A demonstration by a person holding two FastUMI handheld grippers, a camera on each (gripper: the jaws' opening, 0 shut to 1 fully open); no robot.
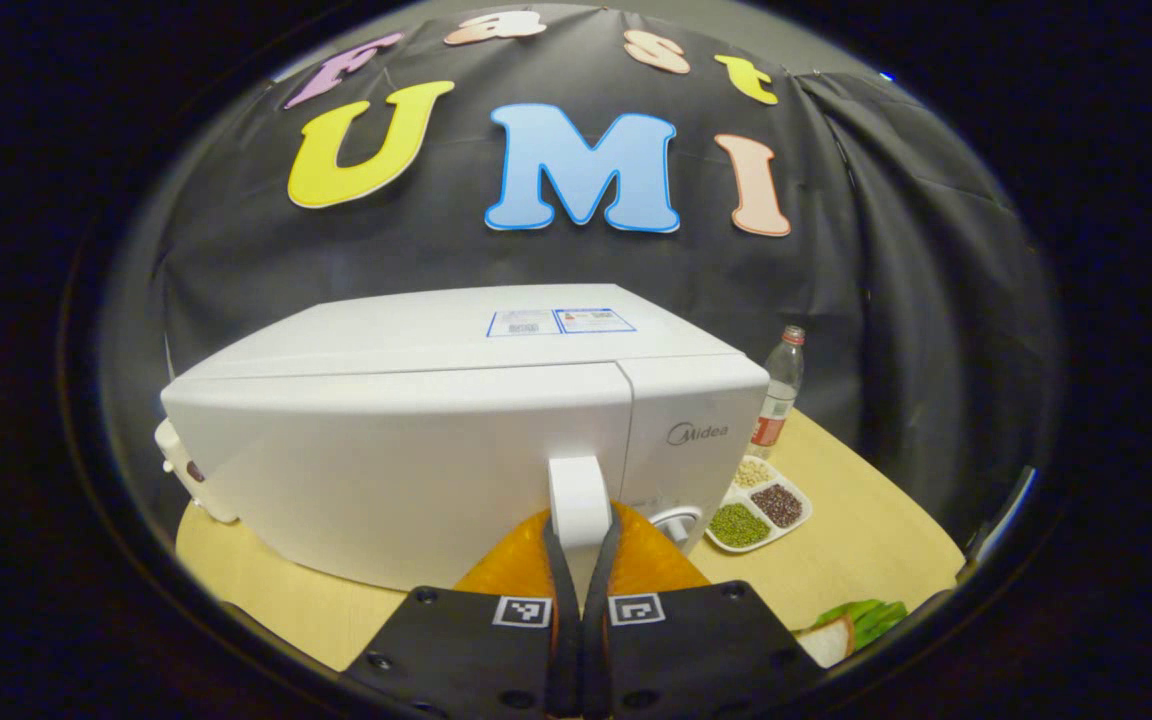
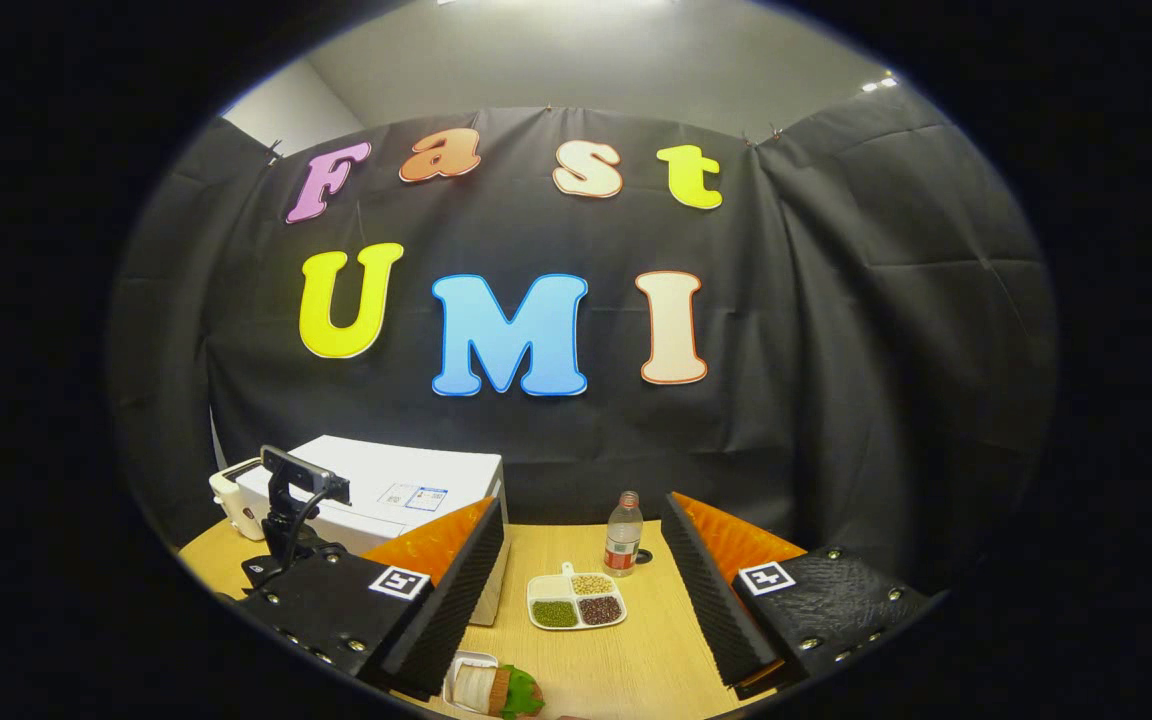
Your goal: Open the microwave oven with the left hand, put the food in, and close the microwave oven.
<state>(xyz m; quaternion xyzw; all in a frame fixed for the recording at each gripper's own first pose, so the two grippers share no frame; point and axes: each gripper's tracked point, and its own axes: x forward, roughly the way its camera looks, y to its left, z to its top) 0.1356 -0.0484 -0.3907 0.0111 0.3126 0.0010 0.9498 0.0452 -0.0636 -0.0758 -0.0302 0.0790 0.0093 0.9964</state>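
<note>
Microwave oven (image 1: pixel 456 430) handle (image 1: pixel 578 500) sits pinched in the left claw (image 1: pixel 581 545).

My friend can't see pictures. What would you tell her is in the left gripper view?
The left hand-held gripper is shut on the white vertical handle of a closed white microwave oven on a light wooden table. To the right stand a clear plastic bottle and a white divided dish of beans.
</note>
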